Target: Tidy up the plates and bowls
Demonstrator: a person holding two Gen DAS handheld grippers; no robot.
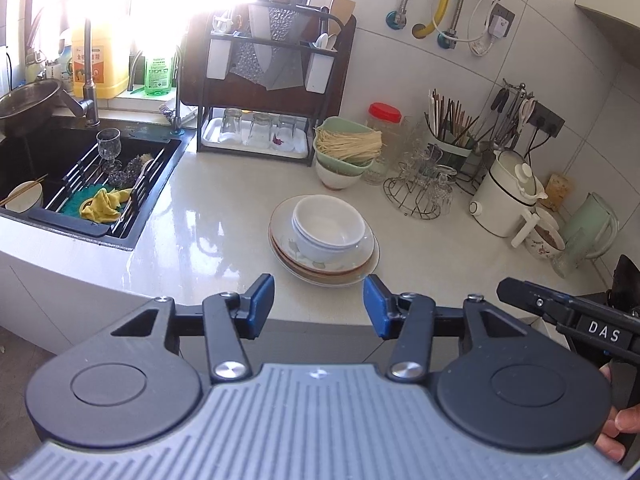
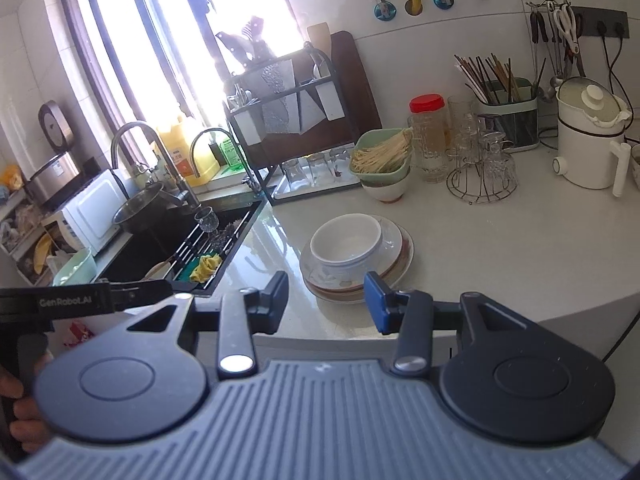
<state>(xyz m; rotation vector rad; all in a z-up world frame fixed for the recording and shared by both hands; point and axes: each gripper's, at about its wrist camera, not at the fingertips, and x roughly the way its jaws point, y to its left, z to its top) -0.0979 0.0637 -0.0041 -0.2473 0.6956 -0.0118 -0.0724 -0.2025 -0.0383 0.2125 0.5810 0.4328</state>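
- Centrally, the countertop [image 1: 208, 208] carries a stack of plates [image 1: 320, 260]; the sink [image 1: 24, 160] lies far left.
- Nested white bowls [image 1: 330, 226] sit on the plates.
- Left gripper [image 1: 319, 306]: jaws apart, empty, near the stack.
- Right gripper [image 2: 326, 300]: jaws apart, empty.

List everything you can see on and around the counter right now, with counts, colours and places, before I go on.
bowls: at least two nested, white, on the plates mid-counter
plates: a stack, white with brown rims, mid-counter
green dish: one, holds pale noodles, atop a white bowl behind the stack
jar: one, clear, red lid, by the wall
glasses: several, clear, on a wire stand
chopstick holder: one, green, by the wall
kettle: one, white, right of the stand
knife rack: one, black, behind the sink
sink: one, black, left; stemmed glass, yellow cloth, bowl with chopsticks
left gripper: open, empty
right gripper: open, empty
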